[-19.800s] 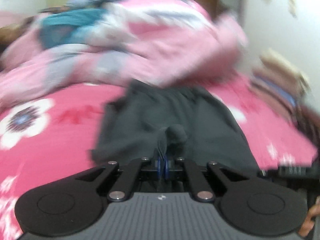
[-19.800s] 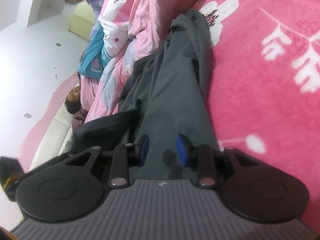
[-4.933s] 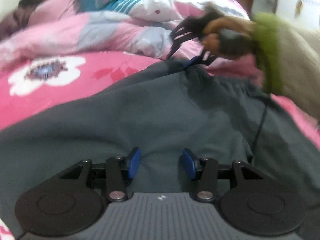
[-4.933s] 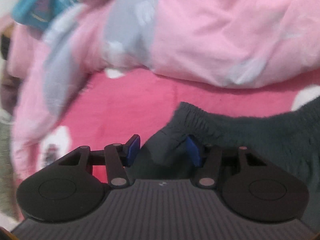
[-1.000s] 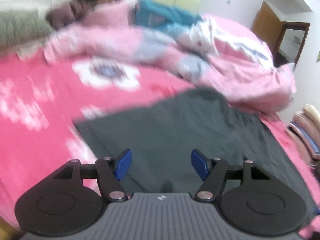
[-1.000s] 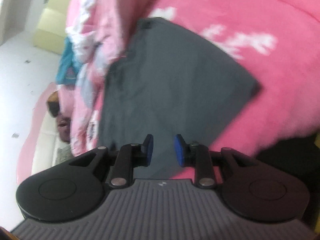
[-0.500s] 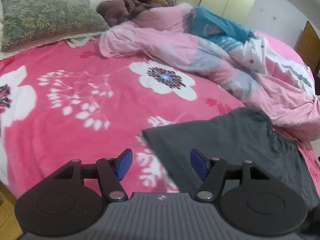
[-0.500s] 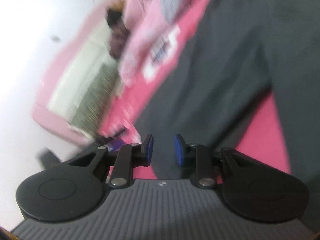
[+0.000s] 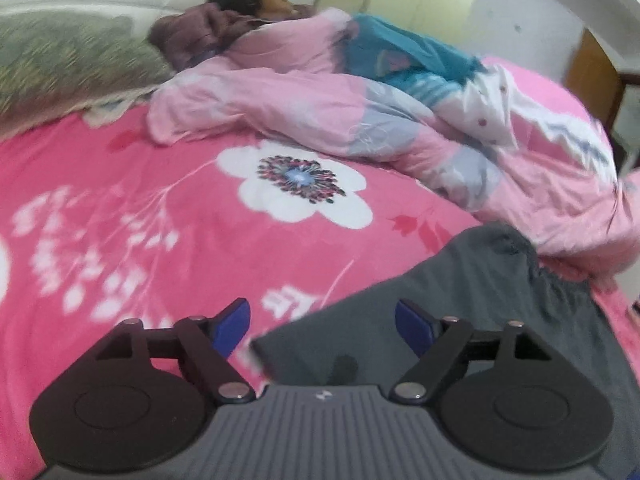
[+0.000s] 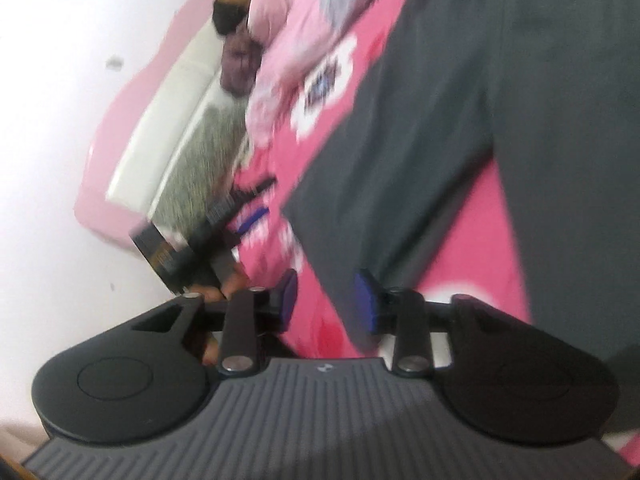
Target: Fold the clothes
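Left gripper: blue-tipped fingers spread wide, nothing between them. They hang over the near corner of the grey trousers.

Right gripper: fingers partly apart, gap moderate, holding nothing; trouser edge shows through the gap, contact cannot be told. View tilted and blurred.

Trousers lie flat on the pink flowered blanket, waistband end near a rumpled pink quilt. A person lies under the quilt at the far side, beside a grey-green pillow. In the right view a hand grips the left tool at the bed edge.
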